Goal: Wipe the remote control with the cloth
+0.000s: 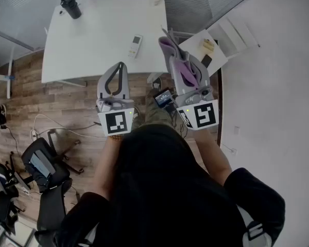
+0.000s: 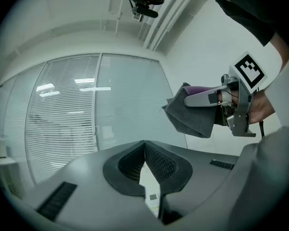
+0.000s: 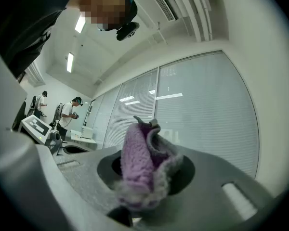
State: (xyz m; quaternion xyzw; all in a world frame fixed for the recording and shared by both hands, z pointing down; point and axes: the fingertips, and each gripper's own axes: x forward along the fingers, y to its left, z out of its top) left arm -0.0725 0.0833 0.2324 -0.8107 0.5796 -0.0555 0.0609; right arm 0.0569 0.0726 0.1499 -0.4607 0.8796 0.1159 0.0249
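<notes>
- Your left tool (image 1: 121, 66): clenched, nothing between jaws; tip over near edge of white surface (image 1: 82, 50).
- Your right tool (image 1: 165, 38): grasping purple-grey cloth (image 1: 184, 68); tip at surface's right edge.
- Remote control (image 1: 136, 46): flat on surface near right edge, between the two tool tips, touched by neither.
- Open room: wide bare surface left of remote; black cup (image 1: 71, 6) at far left corner.
- Hidden: cloth covers right tool's pads.
- Item at far edge too small to tell.
</notes>
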